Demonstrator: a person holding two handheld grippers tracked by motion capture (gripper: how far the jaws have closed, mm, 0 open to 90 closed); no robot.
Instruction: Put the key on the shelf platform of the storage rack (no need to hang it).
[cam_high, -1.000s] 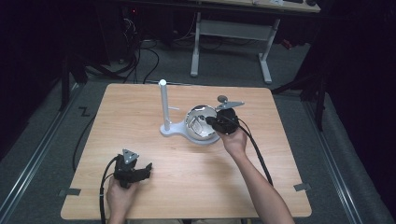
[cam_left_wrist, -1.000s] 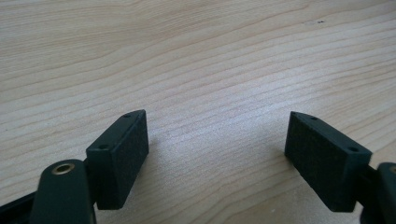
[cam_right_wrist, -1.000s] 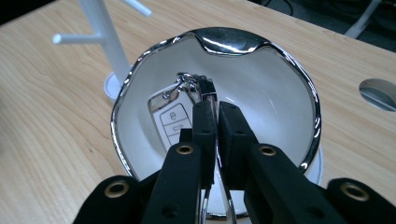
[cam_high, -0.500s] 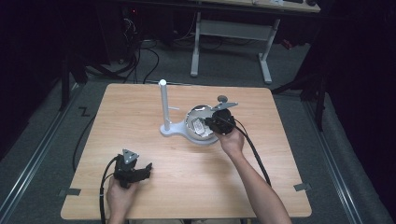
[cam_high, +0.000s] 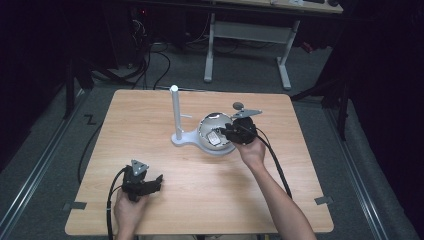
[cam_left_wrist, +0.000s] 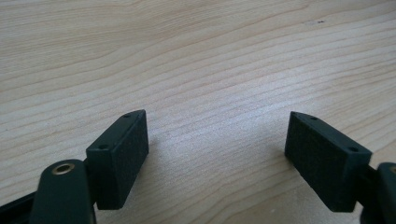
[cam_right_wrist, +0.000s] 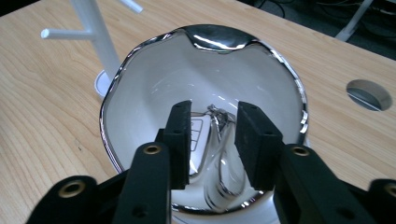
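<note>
A person sits at a wooden worktop (cam_high: 150, 125) and holds a gripper in each hand. The left gripper (cam_high: 150, 184) rests low on the worktop, at about 7 o'clock from the middle. In the left gripper view its two black jaws are spread wide apart, with bare wood between them, so they grasp nothing. The right gripper (cam_high: 231, 131) is over a shiny silver bowl (cam_high: 212, 122) that stands near the middle of the worktop, a little toward 1 o'clock. In the right gripper view the right gripper (cam_right_wrist: 212, 140) points down into the bowl (cam_right_wrist: 149, 93), and its jaws are partly closed, with a gap left between them. A thin shiny metal thing (cam_right_wrist: 219, 140) lies at the bottom of the bowl and shows in that gap. I cannot tell if the jaws touch it or squeeze it. A white stand (cam_high: 176, 112) with a tall post and small pegs stands just beside the bowl, at its 9 o'clock side. A round hole (cam_right_wrist: 369, 94) sits in the worktop at 2 o'clock from the bowl.
</note>
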